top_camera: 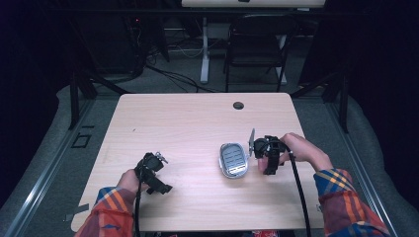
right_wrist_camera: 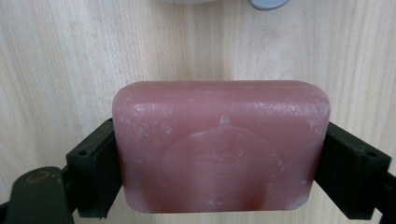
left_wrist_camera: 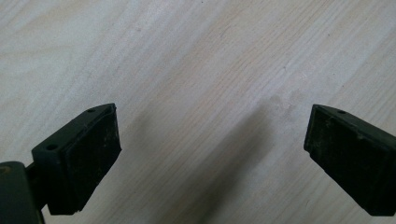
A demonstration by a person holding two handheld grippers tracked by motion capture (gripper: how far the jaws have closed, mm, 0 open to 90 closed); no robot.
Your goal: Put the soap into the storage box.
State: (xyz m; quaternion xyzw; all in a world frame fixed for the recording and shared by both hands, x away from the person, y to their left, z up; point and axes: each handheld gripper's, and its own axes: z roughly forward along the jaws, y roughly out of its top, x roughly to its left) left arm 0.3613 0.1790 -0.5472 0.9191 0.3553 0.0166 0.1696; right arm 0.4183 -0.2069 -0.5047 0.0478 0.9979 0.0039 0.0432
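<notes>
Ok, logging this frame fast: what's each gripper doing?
Left gripper: open, nothing between its jaws, over bare table.
Right gripper: shut on the pink soap bar.

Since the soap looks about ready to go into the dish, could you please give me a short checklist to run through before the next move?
1. Grip: the right gripper holds the pink soap bar between both fingers, one on each end. Ok.
2. Bar seated squarely: it sits level across the fingers in the right gripper view. Ok.
3. Target free: the grey soap dish shows a bare slatted inside. Ok.
4. Approach: the right gripper is just beside the dish, with bare table around it. Ok.
5. Left gripper out of the way: it is open, nothing between its fingers, well apart from the dish. Ok.
6. Clamping force: cannot tell.
</notes>
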